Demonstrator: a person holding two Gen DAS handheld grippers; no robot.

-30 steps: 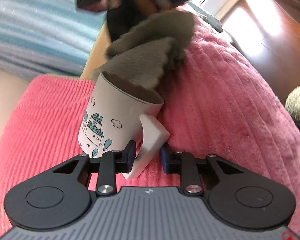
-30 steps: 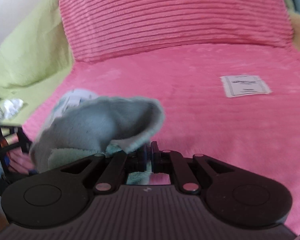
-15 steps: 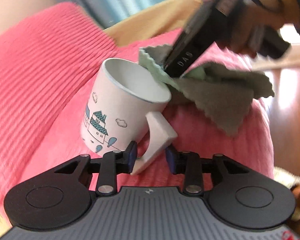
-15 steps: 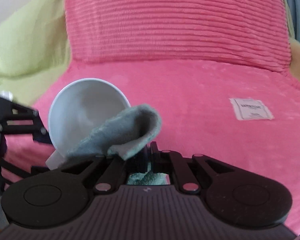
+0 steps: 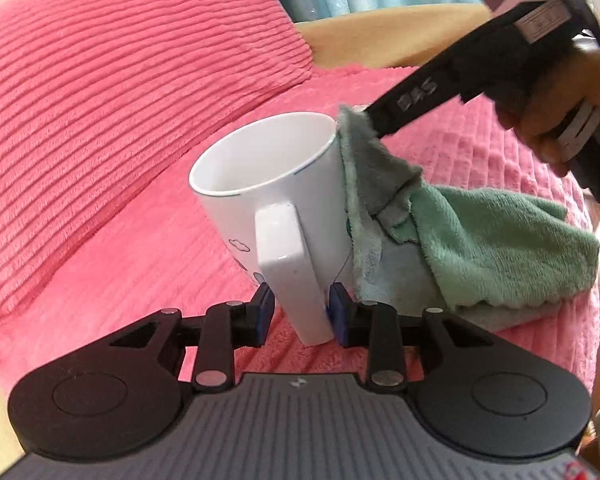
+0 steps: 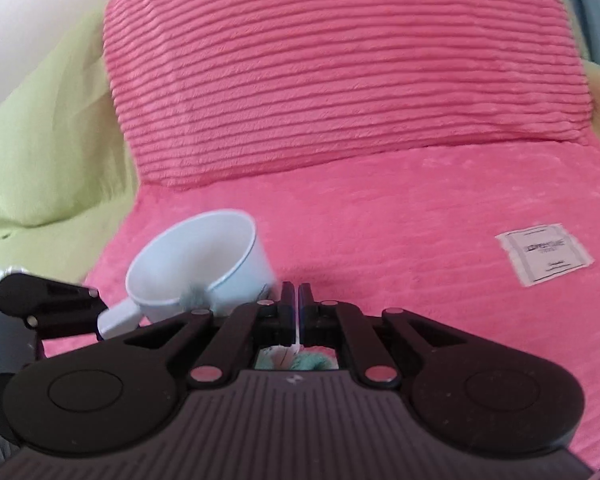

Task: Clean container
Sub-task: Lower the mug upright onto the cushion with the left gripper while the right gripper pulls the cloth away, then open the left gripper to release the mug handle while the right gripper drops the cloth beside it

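Left gripper (image 5: pixel 300 314) clamps the handle of the mug (image 5: pixel 276 184), mouth tilted toward upper left. Right gripper (image 6: pixel 298 300) pinches the cloth (image 5: pixel 460 240) against the mug's right wall.

My mug (image 5: pixel 276 184) reads white, with a thin blue line round its rim and small blue cloud drawings low on its side. The cloth (image 5: pixel 480 248) at the right of the left wrist frame is green, with a paler grey-green face where it folds. Both grippers are black; the left gripper (image 5: pixel 300 312) has blue pads (image 5: pixel 337 312). Ribbed pink plush covers the cushion (image 6: pixel 340 80) in the upper frame and the seat cover (image 6: pixel 400 216) below. Yellow-green fabric (image 6: pixel 48 140) fills the left edge, and a white label (image 6: pixel 544 254) with dark print sits at right.
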